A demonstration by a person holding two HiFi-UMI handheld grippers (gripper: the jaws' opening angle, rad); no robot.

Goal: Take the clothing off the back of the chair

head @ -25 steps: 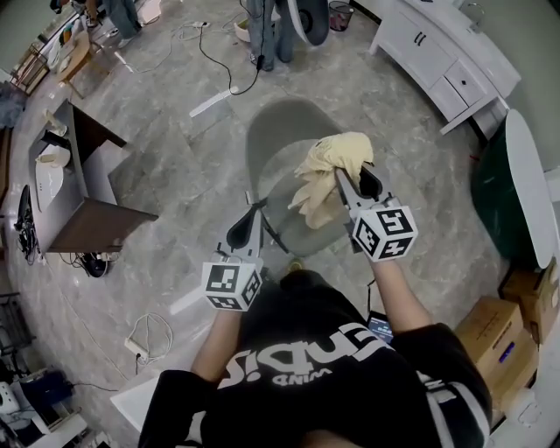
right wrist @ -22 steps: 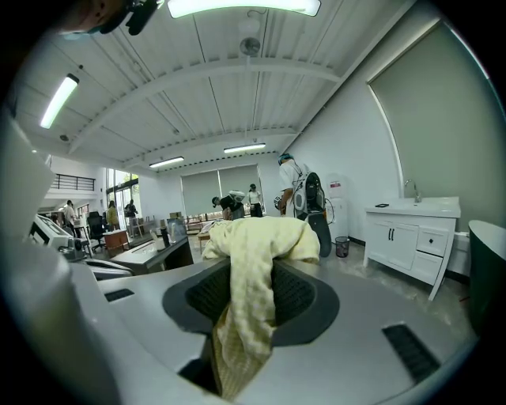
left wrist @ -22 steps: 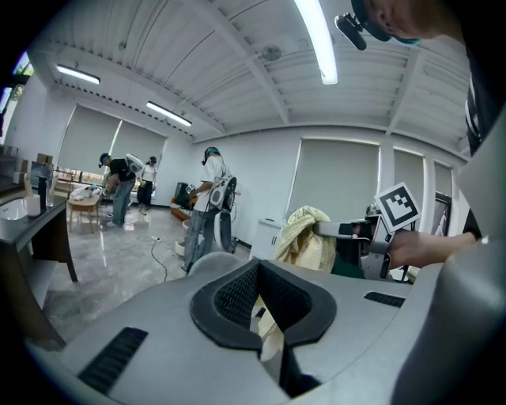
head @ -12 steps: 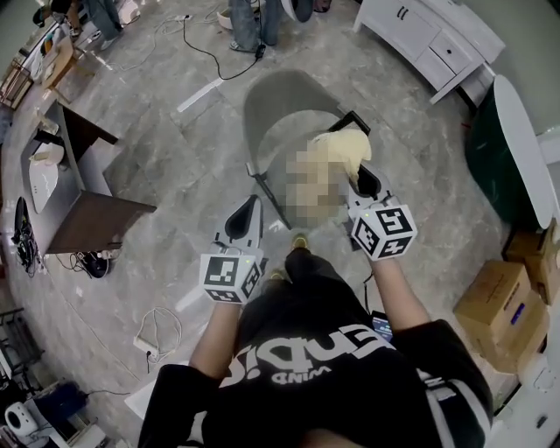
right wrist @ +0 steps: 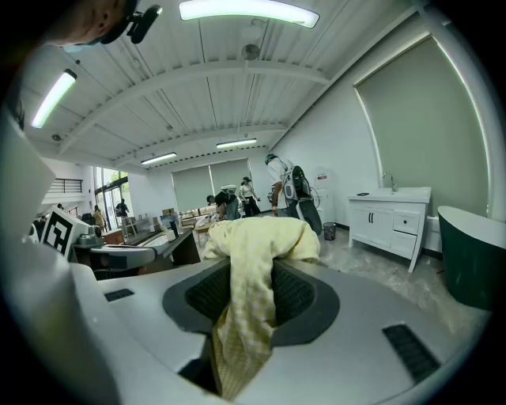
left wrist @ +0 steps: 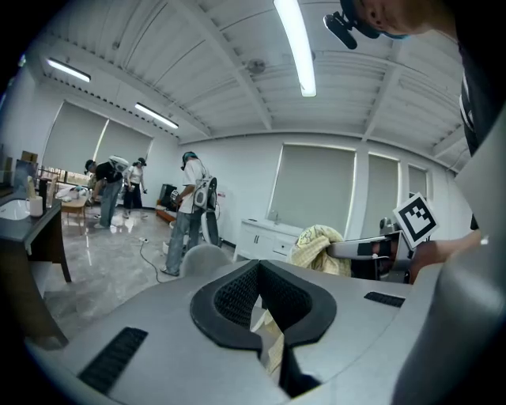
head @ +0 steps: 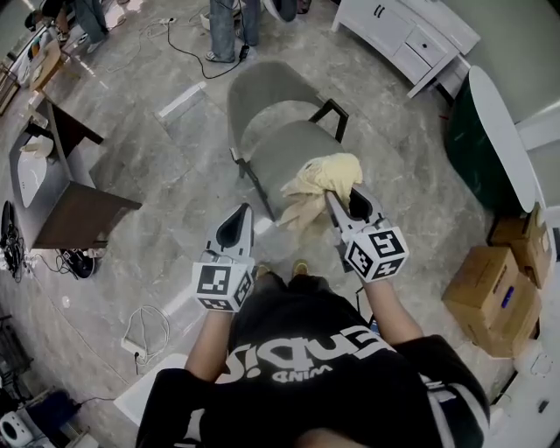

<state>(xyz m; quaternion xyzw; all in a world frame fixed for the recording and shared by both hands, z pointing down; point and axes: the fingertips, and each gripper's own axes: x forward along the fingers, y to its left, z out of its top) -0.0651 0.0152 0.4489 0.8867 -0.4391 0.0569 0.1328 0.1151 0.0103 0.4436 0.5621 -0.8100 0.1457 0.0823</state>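
A pale yellow garment hangs bunched from my right gripper, which is shut on it just in front of the grey chair's seat edge. In the right gripper view the garment drapes over and down between the dark pads. My left gripper is held level to the left of the cloth, jaws shut and empty. The left gripper view shows the garment ahead on the right and the chair's back beyond. The chair's back is bare.
A white cabinet and a dark green tub stand at the right, with cardboard boxes nearer. A dark desk is at the left. Cables lie on the floor. People stand beyond the chair.
Both grippers have drawn back from the chair toward the person. The garment came along in the right gripper and now hangs off the seat's front edge instead of over the chair.
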